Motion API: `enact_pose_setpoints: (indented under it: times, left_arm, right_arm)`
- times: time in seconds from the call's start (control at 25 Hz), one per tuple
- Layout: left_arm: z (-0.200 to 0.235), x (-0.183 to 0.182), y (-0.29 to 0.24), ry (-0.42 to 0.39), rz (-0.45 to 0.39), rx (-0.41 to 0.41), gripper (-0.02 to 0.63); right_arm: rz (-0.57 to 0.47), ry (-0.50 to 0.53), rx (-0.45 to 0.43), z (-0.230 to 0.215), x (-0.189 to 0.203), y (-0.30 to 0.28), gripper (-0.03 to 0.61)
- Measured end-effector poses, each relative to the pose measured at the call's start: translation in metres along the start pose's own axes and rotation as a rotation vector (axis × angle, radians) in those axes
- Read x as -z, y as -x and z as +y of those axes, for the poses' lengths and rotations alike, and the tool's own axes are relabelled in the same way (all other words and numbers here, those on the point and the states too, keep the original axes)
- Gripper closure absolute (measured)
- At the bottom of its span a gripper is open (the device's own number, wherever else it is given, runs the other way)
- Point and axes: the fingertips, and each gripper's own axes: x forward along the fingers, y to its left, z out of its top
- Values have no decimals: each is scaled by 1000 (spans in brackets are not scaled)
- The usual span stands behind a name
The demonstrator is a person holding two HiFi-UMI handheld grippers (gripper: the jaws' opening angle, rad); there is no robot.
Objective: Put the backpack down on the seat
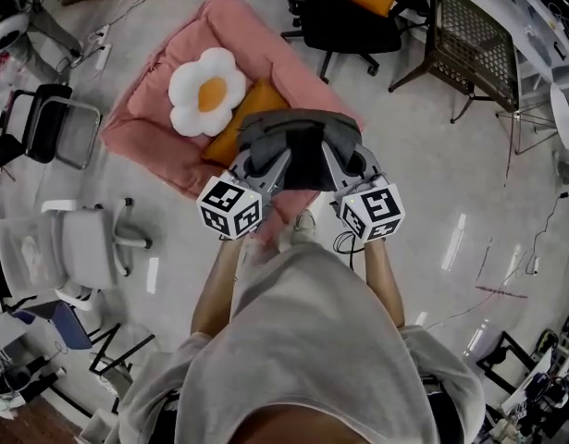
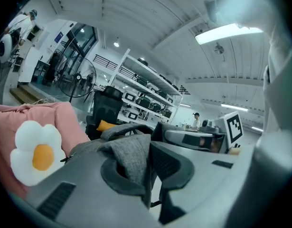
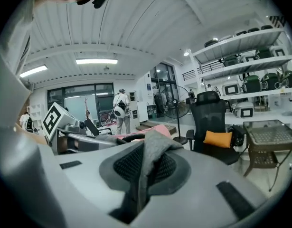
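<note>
A grey backpack (image 1: pixel 303 146) hangs between both grippers, just above the near edge of a pink floor seat (image 1: pixel 256 35). On the seat lie a white egg-shaped cushion (image 1: pixel 207 92) and an orange pillow (image 1: pixel 236 126). My left gripper (image 1: pixel 265 162) is shut on a grey backpack strap (image 2: pixel 131 158), whose fabric is pinched between the jaws. My right gripper (image 1: pixel 344 162) is shut on the other strap (image 3: pixel 150 165) in the same way. The left gripper view shows the pink seat (image 2: pixel 58 118) and egg cushion (image 2: pixel 34 153) at lower left. The backpack's underside is hidden.
A black office chair with an orange cushion (image 1: pixel 353 7) and a brown mesh chair (image 1: pixel 469 40) stand beyond the seat. Left of me are a white office chair (image 1: pixel 71 248) and a black-framed chair (image 1: pixel 53 123). Cables trail across the floor at right.
</note>
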Motion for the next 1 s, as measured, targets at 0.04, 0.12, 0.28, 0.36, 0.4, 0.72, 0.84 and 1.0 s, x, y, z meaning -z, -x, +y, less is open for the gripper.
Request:
enact_pose_setpoints:
  times: [0.04,0.12,0.28,0.36,0.4,0.72,0.84,1.0]
  left_arm:
    - [4,3,0,7,7,0,563]
    - [13,10,-1,22,17,-1,563]
    - [30,23,-5,51,36,-7,565]
    - [37,30,-9,65,46,-11,563]
    - [40,34,-11,73,52,-14,565]
    - [71,65,-27,147,90,-30,563]
    - [80,75,-31,166,102,-39,565]
    - [93,87,-35,190,119,-54,565]
  right_arm:
    - [8,-8,1,0,4,-3,548]
    - [23,-20,2,1,12,-11,548]
    - [50,-44,-4,0,29,-26,548]
    - [64,-55,-5,-3,37,-32,548]
    - [73,-59,-5,-5,41,-35,548]
    - [151,-92,-13,-19,81,-64,546]
    - [179,-94,-23,-23,91,-73,546]
    - [213,-91,-32,-25,105,-86,546]
